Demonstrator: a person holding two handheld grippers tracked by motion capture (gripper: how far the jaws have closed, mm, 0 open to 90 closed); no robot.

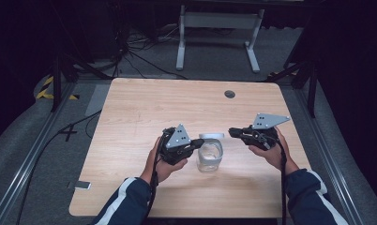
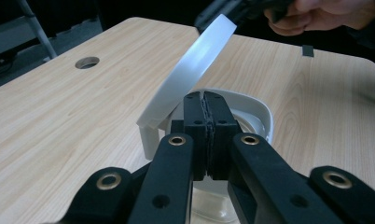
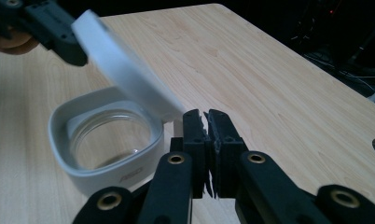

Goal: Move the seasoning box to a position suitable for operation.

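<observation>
From above, my left claw [image 1: 194, 146] rests against the side of a clear glass jar with a white plastic collar [image 1: 209, 157] at the middle of the pale wooden bench [image 1: 130, 112], probably to steady it; my right claw [image 1: 233, 132] hangs to its right, apart.

In the left gripper view, that claw's jaws are pressed together, empty, at the collar, and the white hinged lid [image 2: 195, 65] stands tilted open.

In the right gripper view, my right claw [image 3: 208, 122] is narrow, nearly closed on nothing. Embossed writing [image 3: 132, 176] on the collar is too faint to read.
</observation>
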